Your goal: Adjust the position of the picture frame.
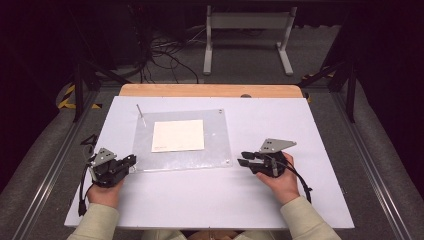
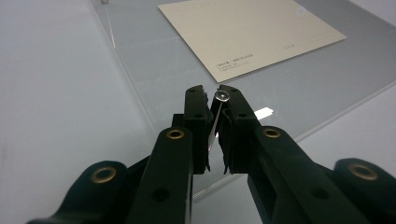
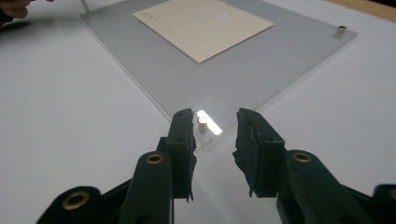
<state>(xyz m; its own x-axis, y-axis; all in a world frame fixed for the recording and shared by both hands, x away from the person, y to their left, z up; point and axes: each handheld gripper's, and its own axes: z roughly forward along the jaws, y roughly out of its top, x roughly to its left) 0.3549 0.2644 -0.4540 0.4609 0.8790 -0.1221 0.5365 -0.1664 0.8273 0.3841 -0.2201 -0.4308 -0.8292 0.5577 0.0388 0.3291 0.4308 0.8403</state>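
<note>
Nearest the camera in the high view, two sleeved forearms entering from the bottom edge, one gripper in each hand. Left gripper (image 2: 212, 100) closed narrow on a thin metal screw (image 2: 215, 116), round head at the jaw tips, shaft running down between the pads, long axis roughly along the jaws, tilted slightly. Lower end of the shaft hidden in the dark gap between the pads. Held over the near left corner of a clear acrylic sheet (image 1: 220, 145) lying flat on the white table (image 1: 210, 195).

Right gripper (image 3: 215, 123) partly open, nothing between the pads, aimed at the sheet's near right corner. A small metal standoff (image 3: 202, 124) upright at that corner, seen between the jaws but farther off, glare just beside it. Another standoff (image 3: 341, 31) at the far corner, small and hard to make out.

A cream card (image 1: 178, 135) lying on the sheet, its small print too fine to read. A thin rod (image 1: 141, 114) at the sheet's far left corner, leaning.
</note>
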